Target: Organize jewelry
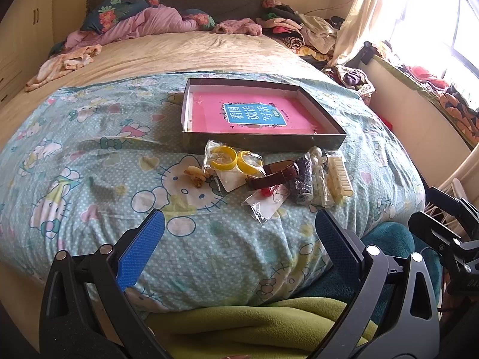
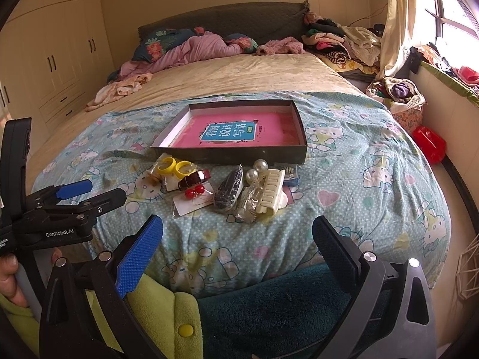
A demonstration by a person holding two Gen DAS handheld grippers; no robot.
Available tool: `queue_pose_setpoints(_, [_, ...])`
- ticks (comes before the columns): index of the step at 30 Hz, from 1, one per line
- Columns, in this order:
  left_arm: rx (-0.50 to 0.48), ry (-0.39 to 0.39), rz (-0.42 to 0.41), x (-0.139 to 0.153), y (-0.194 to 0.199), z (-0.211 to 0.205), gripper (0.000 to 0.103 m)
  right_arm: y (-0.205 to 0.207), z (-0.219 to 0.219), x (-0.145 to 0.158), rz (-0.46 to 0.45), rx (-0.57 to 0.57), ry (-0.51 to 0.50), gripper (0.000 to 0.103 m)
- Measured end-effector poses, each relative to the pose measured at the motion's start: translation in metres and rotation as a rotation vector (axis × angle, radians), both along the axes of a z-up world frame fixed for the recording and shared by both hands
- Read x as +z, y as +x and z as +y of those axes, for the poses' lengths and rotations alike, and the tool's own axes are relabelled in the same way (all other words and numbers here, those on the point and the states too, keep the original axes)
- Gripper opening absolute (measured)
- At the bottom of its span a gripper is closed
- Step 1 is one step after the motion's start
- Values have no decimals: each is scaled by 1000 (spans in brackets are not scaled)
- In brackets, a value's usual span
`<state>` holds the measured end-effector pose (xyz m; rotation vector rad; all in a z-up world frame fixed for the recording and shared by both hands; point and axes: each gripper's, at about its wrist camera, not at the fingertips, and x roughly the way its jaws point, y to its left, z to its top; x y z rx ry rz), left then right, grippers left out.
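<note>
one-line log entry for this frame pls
stage: pre-grasp | left claw: open, empty | right claw: open, empty | jewelry pile: on quilt, before tray | tray: holds pink book only

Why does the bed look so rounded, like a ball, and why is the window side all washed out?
In both wrist views the fisheye lens bends straight lines, so the quilt bulges and dark corners appear. In the left wrist view the window is blown out to white glare; in the right wrist view it is bright too, but its frame shows. The box and jewelry pile stay sharp in both.
</note>
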<state>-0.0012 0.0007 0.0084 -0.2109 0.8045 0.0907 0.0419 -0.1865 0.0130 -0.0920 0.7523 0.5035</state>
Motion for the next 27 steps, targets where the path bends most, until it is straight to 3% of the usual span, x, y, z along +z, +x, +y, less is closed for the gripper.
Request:
queue_pose_setpoints(13, [2,23,14,3,5,1,94,5,7,1,4,25,2,99])
queue_pose_setpoints(27, [44,-5,35,-4,38,36,94,49,4,9,-8,-18,4,99])
